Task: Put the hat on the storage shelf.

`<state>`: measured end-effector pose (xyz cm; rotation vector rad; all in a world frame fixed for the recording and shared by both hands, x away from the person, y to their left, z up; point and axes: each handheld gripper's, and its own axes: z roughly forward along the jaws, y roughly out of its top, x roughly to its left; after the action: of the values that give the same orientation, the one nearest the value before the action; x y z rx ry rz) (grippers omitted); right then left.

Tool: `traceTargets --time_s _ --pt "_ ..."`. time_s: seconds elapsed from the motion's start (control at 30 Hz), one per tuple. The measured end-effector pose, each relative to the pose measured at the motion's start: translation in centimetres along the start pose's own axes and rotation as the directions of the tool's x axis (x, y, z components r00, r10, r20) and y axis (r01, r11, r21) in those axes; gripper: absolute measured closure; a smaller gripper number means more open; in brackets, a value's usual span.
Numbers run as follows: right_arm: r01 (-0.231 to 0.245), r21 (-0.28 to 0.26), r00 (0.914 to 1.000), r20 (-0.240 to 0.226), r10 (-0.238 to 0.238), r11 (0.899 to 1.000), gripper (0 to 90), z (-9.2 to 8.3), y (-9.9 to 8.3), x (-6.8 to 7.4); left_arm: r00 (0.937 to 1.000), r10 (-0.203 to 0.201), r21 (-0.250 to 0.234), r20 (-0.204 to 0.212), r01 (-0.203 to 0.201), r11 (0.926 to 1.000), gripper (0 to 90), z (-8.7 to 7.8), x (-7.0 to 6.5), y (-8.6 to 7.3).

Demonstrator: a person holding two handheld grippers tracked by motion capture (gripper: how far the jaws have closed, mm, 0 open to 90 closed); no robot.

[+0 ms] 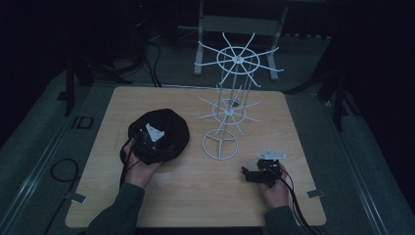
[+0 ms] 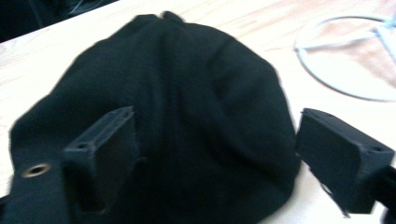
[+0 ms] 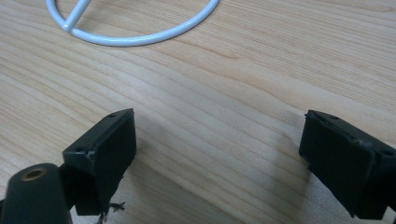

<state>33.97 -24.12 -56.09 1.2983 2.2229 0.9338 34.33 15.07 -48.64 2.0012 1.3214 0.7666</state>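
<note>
A black cap [image 1: 169,128] lies on the left half of the wooden table [image 1: 195,191]. My left gripper [image 1: 150,141] hovers over its near side, held in a hand. In the left gripper view the cap [image 2: 187,88] spreads under the left gripper [image 2: 215,140], whose jaws stand wide apart and do not press on the cloth. A white wire rack [image 1: 230,98] with two tiers of spokes stands right of the cap. My right gripper [image 1: 248,174] rests low at the front right, pointing left. In its own view the right gripper [image 3: 217,144] is open over bare wood.
The rack's round base ring [image 1: 220,144] sits between the two grippers, also seen as a ring [image 2: 345,60] beside the cap and a ring [image 3: 135,37] ahead of the right jaws. Cables trail off the table's front. The surroundings are dark.
</note>
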Motion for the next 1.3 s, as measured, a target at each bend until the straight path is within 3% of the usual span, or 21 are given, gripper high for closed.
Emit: traceTargets --time_s 0.23,0.4,0.47,0.5,0.6,0.7,0.77,0.83,0.9,1.13,1.3 --pt "-0.002 0.000 1.0000 0.000 0.002 1.000 10.7 0.0 0.0 0.0 0.9986 -0.032 0.068 -0.043 0.034 0.9971 3.2 2.7 0.5 0.9" --pt "0.000 0.000 1.0000 0.000 0.000 1.000 10.7 0.0 0.0 0.0 0.9929 -0.024 0.121 -0.116 0.038 0.9920 4.7 4.3 0.3 1.0" --pt "0.000 0.000 1.0000 0.000 0.000 1.000 10.7 0.0 0.0 0.0 0.9919 -0.028 0.130 -0.123 0.045 0.9905 11.6 4.3 0.3 1.0" --pt "0.000 0.000 1.0000 0.000 0.000 1.000 10.7 0.0 0.0 0.0 0.9851 -0.048 0.154 -0.165 0.074 0.9852 19.4 4.5 0.5 0.9" --pt "0.000 0.000 1.0000 0.000 0.000 1.000 10.7 0.0 0.0 0.0 0.9845 -0.075 0.199 -0.159 0.106 0.9743 33.0 4.8 1.1 0.7" --pt "0.000 0.000 1.0000 0.000 0.000 1.000 10.7 0.0 0.0 0.0 0.9835 -0.088 0.216 -0.158 0.121 0.9688 49.7 5.0 1.5 0.4" --pt "0.000 0.000 1.0000 0.000 0.000 1.000 10.7 0.0 0.0 0.0 0.9851 -0.077 0.222 -0.154 0.110 0.9688 63.5 4.9 1.6 0.5" --pt "0.000 0.000 1.0000 0.000 0.000 1.000 10.7 0.0 0.0 0.0 0.9847 -0.080 0.212 -0.155 0.112 0.9709 77.0 4.6 1.7 0.7" --pt "0.000 0.000 1.0000 0.000 0.000 1.000 10.7 0.0 0.0 0.0 0.9851 -0.085 0.195 -0.150 0.114 0.9742 81.6 4.3 1.9 0.8" --pt "0.000 0.000 1.0000 0.000 0.000 1.000 10.7 0.0 0.0 0.0 0.9858 -0.129 0.104 -0.108 0.140 0.9846 83.1 2.5 2.7 0.9" --pt "0.000 0.000 1.0000 0.000 0.000 1.000 10.7 0.0 0.0 0.0 0.9830 -0.164 0.047 -0.083 0.168 0.9846 83.2 1.5 3.5 1.3"
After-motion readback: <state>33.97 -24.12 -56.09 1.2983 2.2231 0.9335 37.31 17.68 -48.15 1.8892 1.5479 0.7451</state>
